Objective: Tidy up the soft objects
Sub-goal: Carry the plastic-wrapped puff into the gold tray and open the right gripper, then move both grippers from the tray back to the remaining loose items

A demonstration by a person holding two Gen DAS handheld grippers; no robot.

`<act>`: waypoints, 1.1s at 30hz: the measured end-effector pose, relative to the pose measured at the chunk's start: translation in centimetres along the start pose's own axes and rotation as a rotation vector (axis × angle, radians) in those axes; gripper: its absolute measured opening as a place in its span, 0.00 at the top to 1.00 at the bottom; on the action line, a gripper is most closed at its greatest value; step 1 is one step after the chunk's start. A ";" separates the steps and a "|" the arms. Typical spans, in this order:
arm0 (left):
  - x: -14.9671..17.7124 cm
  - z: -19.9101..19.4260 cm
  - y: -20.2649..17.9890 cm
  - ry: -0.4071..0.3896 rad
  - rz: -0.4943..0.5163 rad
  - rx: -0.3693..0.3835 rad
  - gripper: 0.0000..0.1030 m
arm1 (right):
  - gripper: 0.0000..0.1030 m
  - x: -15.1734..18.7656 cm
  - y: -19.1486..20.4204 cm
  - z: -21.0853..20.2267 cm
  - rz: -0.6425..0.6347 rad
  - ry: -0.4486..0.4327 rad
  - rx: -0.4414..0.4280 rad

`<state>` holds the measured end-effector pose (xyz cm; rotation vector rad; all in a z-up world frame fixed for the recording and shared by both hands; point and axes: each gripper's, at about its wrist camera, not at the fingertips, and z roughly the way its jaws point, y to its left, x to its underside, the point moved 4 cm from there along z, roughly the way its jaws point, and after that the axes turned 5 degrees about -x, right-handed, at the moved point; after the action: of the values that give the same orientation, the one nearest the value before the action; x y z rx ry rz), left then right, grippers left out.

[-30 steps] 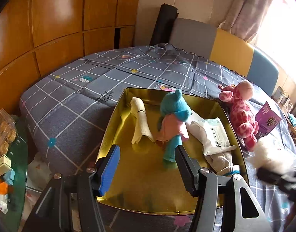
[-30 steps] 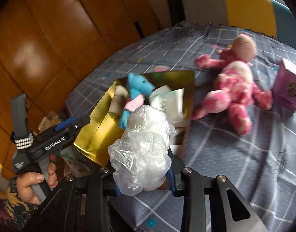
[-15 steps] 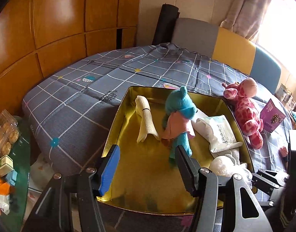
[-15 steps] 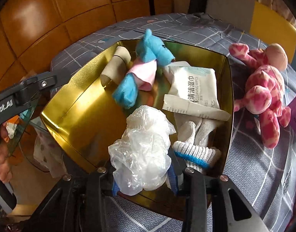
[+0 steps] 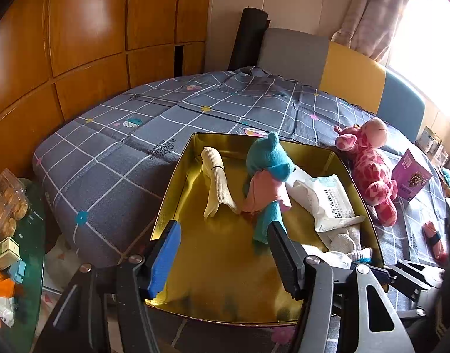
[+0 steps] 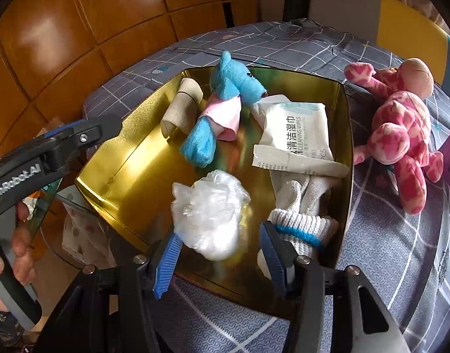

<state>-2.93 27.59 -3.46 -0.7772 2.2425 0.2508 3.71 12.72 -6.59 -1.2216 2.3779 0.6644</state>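
Fingers (image 6: 172, 257) of the right gripper (image 6: 222, 260) are spreading, releasing the plastic bag (image 6: 210, 217), now lying in the gold tray (image 6: 107, 170) at its near edge. Pink giraffe (image 6: 401, 129) is waiting far right on the bed, nearer this hand.

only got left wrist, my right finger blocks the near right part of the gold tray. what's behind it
Observer: A crumpled clear plastic bag lies on the floor of the gold tray there, in the right wrist view.
Operator: is the right gripper clamped on it
Observer: No. The jaws of the right gripper have just been opening. The bag sits between them unsqueezed, with a gap at the right pad.
Operator: is it on the glove
Observer: No. The white knit glove with a blue band lies beside it, with a strip of gold floor showing between them.
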 end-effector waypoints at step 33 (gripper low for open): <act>0.1 -1.8 -3.5 -0.028 0.098 0.048 0.40 | 0.47 2.1 -5.1 -8.4 0.155 -0.200 0.165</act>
<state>-1.91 24.03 -2.12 -0.6359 2.2548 0.2527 5.84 4.00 -2.08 -0.8675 2.3218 0.5936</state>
